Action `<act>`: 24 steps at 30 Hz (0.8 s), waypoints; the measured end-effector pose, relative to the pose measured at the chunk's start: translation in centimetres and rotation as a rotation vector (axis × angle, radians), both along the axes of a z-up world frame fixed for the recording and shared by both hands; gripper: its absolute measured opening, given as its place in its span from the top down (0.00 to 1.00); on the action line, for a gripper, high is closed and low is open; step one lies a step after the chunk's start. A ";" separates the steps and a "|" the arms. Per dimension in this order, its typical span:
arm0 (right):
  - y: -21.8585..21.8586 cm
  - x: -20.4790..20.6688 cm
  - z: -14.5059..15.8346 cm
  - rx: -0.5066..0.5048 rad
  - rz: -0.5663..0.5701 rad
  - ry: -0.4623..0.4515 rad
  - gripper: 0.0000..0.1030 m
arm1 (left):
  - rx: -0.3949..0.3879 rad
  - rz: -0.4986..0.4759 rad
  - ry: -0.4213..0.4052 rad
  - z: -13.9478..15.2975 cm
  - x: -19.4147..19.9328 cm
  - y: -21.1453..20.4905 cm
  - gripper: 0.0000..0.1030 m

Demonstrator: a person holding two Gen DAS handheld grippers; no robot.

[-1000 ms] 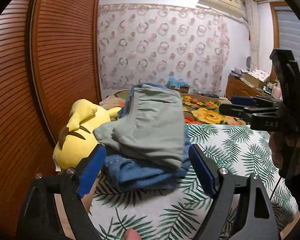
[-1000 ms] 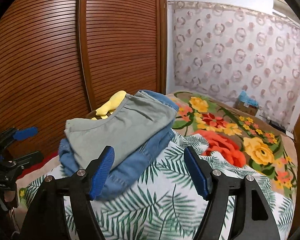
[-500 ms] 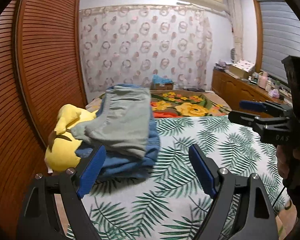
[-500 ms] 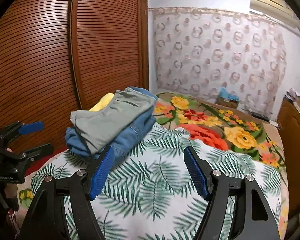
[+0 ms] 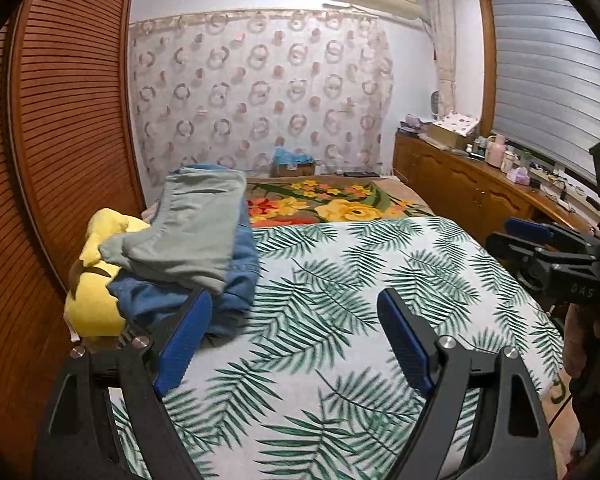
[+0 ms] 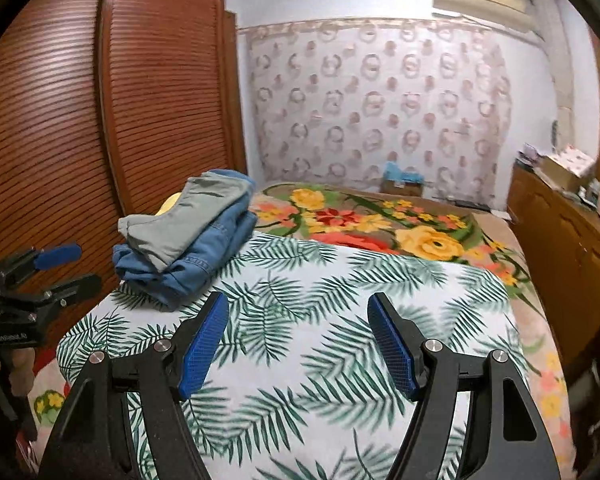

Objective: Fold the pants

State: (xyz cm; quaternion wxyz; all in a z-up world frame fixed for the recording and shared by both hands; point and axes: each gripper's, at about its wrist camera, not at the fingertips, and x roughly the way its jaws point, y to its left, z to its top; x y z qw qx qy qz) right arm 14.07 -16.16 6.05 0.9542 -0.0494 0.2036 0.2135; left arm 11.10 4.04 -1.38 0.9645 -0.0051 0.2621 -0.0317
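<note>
Our left gripper [image 5: 294,338] stands wide open with nothing between its blue pads, and we hold it low over the bed [image 5: 340,280], aimed along the leaf-print cover. Going left to right in its view: the slatted wardrobe [image 5: 60,120] at the edge, then a yellow plush [image 5: 96,304] wedged beside it, then the pants. The grey pants [image 5: 192,232] lie folded on top of the jeans [image 5: 240,280], the two making one stack at the left side of the bed, partly resting on the plush. We judge they were set there to keep the middle of the cover free as a folding surface. Right of the stack the cover is bare, with a floral blanket [image 5: 340,204] beyond it and a wooden cabinet [image 5: 460,196] along the window wall.

Our right gripper [image 6: 298,344] is open about as wide and just as empty, over the middle of the cover, well apart from the stack.

Both pairs look finished, so this fold seems done. Whether more pants wait somewhere out of view we cannot tell.
</note>
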 end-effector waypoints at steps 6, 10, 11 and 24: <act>-1.4 -3.2 0.3 0.025 -0.083 0.004 0.28 | -0.029 -0.021 0.004 0.3 -1.0 -1.6 0.17; -1.4 -5.1 0.9 0.029 -0.122 -0.007 0.28 | -0.014 -0.036 -0.011 1.4 -1.9 -2.6 0.17; -1.4 -5.5 1.0 0.037 -0.129 -0.010 0.28 | -0.017 -0.038 -0.014 1.6 -2.1 -2.7 0.17; -0.2 -9.6 2.1 0.066 -0.200 -0.077 0.28 | -0.043 -0.033 -0.076 5.5 -4.1 -2.8 0.17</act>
